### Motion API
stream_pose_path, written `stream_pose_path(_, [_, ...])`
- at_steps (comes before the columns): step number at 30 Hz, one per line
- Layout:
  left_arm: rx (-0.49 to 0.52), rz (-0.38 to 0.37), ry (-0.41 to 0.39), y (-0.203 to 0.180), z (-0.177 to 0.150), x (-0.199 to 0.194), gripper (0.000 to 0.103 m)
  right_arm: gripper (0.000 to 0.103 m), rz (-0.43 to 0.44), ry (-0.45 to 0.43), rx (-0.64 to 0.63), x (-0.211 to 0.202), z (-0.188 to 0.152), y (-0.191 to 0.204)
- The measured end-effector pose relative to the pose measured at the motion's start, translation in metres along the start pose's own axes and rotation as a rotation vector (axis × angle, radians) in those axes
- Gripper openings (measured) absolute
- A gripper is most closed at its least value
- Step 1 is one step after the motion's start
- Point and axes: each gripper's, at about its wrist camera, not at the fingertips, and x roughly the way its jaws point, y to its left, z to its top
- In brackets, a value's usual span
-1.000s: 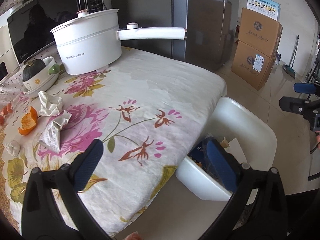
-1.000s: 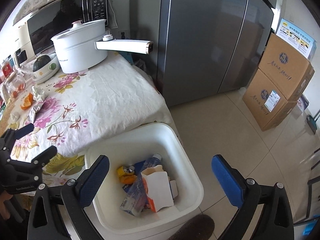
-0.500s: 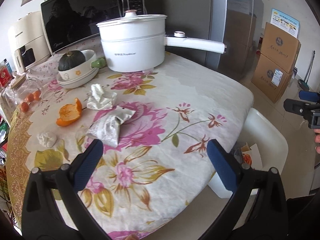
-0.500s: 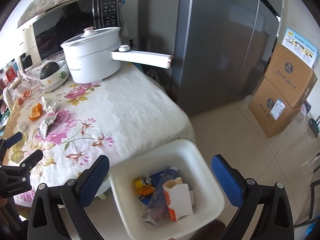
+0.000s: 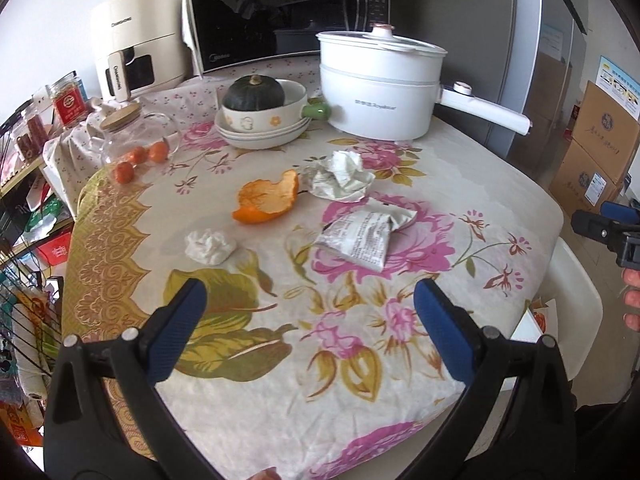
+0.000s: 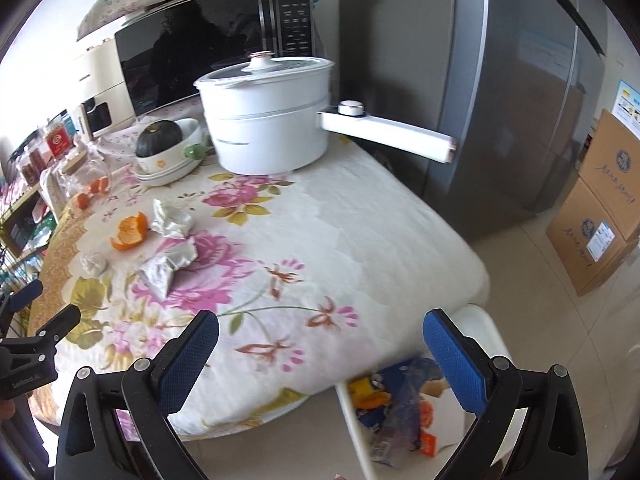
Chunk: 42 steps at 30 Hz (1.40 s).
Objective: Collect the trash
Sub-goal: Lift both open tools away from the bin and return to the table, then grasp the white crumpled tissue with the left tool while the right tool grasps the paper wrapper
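– Where's the trash?
– Orange peel (image 5: 268,200), crumpled paper (image 5: 340,176), a wrapper (image 5: 362,232) and a tissue wad (image 5: 210,246) lie mid-counter (image 5: 460,168).
– The grippers?
– Left gripper (image 5: 308,316) and right gripper (image 6: 320,352) both gape wide, empty, above the near edge; the bin (image 6: 486,328) sits below.

Left gripper (image 5: 308,312) and right gripper (image 6: 320,340) both gape wide, holding nothing

Home kitchen: microwave (image 5: 276,12), fridge (image 6: 500,92), cooking pot (image 5: 378,86).
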Motion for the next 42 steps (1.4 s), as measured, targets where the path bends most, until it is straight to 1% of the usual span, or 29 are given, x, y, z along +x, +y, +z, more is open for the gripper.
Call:
stream_pose_path(5, [-0.053, 0.024, 0.021, 0.034, -0.007, 0.002, 0.103, 0.103, 0.022, 0.022, -0.023, 0.014, -0.001, 0.028])
stream_pose_path(11, [-0.139, 0.041, 0.027, 0.078, -0.014, 0.005, 0.103, 0.103, 0.052, 0.055, -0.02, 0.033, 0.0, 0.05])
stream_pose_path(15, [-0.201, 0.041, 0.035, 0.105, -0.019, 0.016, 0.103, 0.103, 0.064, 0.082, -0.024, 0.048, 0.0, 0.062])
stream_pose_path(17, [-0.211, 0.027, 0.045, 0.114, -0.023, 0.028, 0.103, 0.103, 0.075, 0.094, -0.028, 0.056, 0.0, 0.069])
stream_pose_path(21, [-0.172, -0.011, 0.069, 0.114, -0.026, 0.051, 0.103, 0.103, 0.103, 0.119, -0.046, 0.074, 0.003, 0.084])
stream_pose_path(26, [-0.147, -0.068, 0.088, 0.109, -0.013, 0.076, 0.103, 0.103, 0.136, 0.149, -0.07, 0.101, 0.005, 0.103])
stream_pose_path(30, [-0.143, -0.069, 0.126, 0.108, -0.004, 0.097, 0.103, 0.103, 0.169, 0.157, -0.056, 0.12, 0.009, 0.113])
stream_pose_path(32, [-0.144, -0.091, 0.143, 0.107, -0.004, 0.107, 0.103, 0.103, 0.18, 0.154, -0.05, 0.127, 0.013, 0.118])
stream_pose_path(36, [-0.128, -0.078, 0.103, 0.107, 0.0, 0.113, 0.103, 0.103, 0.187, 0.142, -0.022, 0.143, 0.018, 0.125])
stream_pose_path(38, [-0.145, -0.088, 0.081, 0.111, 0.004, 0.114, 0.102, 0.103, 0.178, 0.145, 0.002, 0.151, 0.02, 0.127])
stream_pose_path(41, [-0.176, -0.111, 0.055, 0.117, 0.009, 0.118, 0.097, 0.103, 0.175, 0.136, 0.039, 0.159, 0.023, 0.129])
stream_pose_path(42, [-0.176, -0.117, 0.052, 0.117, 0.01, 0.12, 0.092, 0.103, 0.169, 0.129, 0.046, 0.16, 0.024, 0.13])
